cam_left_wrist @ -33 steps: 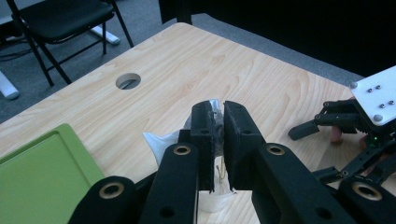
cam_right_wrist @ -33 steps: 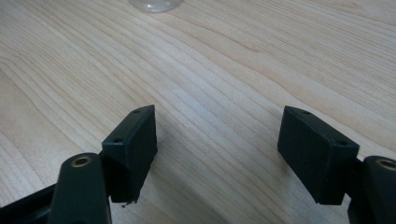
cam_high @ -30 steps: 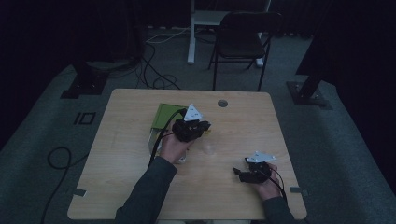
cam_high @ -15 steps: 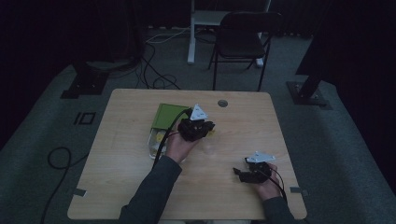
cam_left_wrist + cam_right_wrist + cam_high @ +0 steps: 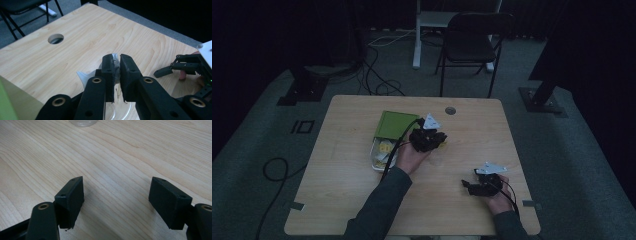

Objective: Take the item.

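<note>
— What are we gripping? Our left gripper is pinching a small crinkly packet above the clear cup, mid-table.
— Light, flimsy; we're judging the edge safest. Our right gripper is gaping, empty.

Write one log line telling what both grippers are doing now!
left gripper: shut on small packet above clear cup | right gripper: open, empty, over table
</note>
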Demonstrator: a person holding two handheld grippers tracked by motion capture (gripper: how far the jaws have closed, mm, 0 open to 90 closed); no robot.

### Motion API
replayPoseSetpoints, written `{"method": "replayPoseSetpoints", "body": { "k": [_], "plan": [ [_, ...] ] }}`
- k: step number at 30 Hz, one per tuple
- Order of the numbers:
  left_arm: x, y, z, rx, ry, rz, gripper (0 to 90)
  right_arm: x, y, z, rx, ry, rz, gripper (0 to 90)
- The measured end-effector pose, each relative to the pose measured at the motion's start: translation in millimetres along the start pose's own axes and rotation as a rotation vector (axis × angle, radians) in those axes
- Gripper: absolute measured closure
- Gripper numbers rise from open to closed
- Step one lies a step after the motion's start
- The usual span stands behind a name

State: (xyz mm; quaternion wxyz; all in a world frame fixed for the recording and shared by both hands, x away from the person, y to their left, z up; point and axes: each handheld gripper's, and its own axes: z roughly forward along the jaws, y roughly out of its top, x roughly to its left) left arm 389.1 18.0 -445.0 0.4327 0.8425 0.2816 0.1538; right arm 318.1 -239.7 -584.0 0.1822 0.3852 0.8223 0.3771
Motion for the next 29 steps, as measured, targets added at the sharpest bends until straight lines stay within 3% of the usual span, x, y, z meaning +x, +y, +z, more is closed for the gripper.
{"method": "replayPoseSetpoints", "body": {
  "k": [2,6,17,29],
  "plan": [
    [1.2,-0.6,4.4,0.014,-0.005,-0.004,75.5,0.0,0.0,0.0,0.0,0.0,0.0,28.0],
    [2.7,-1.3,5.3,0.019,-0.004,-0.013,73.4,0.2,-0.2,-0.2,0.001,0.001,0.001,28.0],
    [5.7,-8.4,-11.2,0.021,0.03,0.005,67.5,0.3,-0.2,-0.3,0.001,0.001,0.001,28.0],
    [12.8,-27.4,-35.4,-0.007,0.062,-0.01,66.0,0.3,-0.2,-0.2,0.001,0.0,0.002,28.0]
  ]
}}
